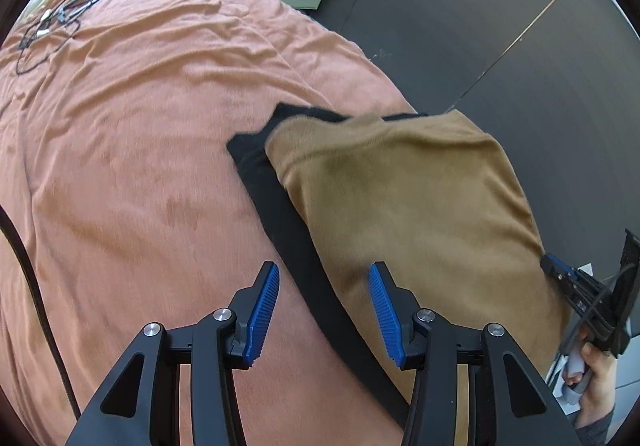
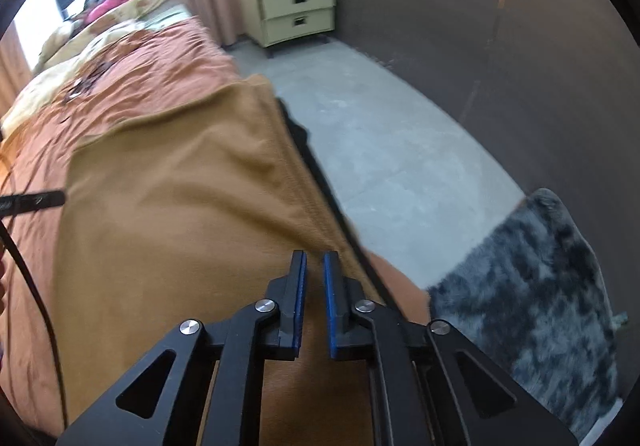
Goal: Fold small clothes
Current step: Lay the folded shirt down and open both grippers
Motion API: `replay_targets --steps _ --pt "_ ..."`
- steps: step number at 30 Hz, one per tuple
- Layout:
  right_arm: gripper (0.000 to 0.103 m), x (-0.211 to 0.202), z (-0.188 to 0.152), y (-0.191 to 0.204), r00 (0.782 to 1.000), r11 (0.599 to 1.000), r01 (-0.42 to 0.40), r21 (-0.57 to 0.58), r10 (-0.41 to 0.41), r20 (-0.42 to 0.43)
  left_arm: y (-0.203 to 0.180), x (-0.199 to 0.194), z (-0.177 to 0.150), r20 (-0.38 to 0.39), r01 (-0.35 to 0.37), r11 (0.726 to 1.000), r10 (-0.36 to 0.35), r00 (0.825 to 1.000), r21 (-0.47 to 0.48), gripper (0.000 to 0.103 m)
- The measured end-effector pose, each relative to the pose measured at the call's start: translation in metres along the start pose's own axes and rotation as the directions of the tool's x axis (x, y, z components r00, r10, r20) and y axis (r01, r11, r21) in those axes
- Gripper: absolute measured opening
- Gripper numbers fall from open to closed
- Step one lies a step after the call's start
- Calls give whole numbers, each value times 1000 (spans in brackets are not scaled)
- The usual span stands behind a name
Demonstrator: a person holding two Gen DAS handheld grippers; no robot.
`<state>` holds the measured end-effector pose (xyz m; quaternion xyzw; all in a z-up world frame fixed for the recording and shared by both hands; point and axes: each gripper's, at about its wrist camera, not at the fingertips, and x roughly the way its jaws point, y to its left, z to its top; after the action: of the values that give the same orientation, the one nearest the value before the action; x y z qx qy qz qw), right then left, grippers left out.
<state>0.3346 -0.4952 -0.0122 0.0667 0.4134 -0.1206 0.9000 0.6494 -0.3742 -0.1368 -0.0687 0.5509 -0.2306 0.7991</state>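
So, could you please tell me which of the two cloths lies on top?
The tan cloth; it covers the black cloth, which shows only along its edges.

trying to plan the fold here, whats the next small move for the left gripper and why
Probably ease the left gripper down and close it on the near edge of the tan garment. Its jaws stand open over that edge with nothing pinched, while the right gripper looks shut at the garment's far side.

Tan garment, soft and lightly creased, lies spread at centre-right of frame over a flat black garment showing along its left edge.
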Motion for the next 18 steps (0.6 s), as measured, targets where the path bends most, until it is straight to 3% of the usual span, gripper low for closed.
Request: replay_targets --steps 2,5,9,11,12,13,15,18 --pt "4 -1 1 -2 999 999 53 13 -53 12 -3 0 -7 -10 12 1000 -12 1000 -7 49" --pt "5 -10 1 -8 998 997 63 39 -63 14 -13 -2 -19 -18 19 1000 -19 1000 1 50" --pt "9 -38 -3 -9 998 999 10 42 -13 68 -30 -6 -34 -27 37 999 -36 999 37 65" --pt "13 -46 -10 -5 998 1000 -13 18 12 69 -38 -8 -42 -26 38 998 -36 999 55 66" --pt "22 -48 -12 -2 998 1000 -21 3 21 62 -41 -9 -45 -28 38 997 -37 999 59 66" --pt "40 -51 -17 1 998 999 -32 -10 32 59 -44 -9 -49 -33 42 997 -40 999 61 66" --pt "60 -58 -25 3 997 999 -47 -22 49 67 -49 -9 -57 -40 46 997 -43 998 69 66" --pt "60 -62 -42 0 995 997 -65 -27 67 70 -60 -8 -70 -51 38 995 -34 998 91 66"
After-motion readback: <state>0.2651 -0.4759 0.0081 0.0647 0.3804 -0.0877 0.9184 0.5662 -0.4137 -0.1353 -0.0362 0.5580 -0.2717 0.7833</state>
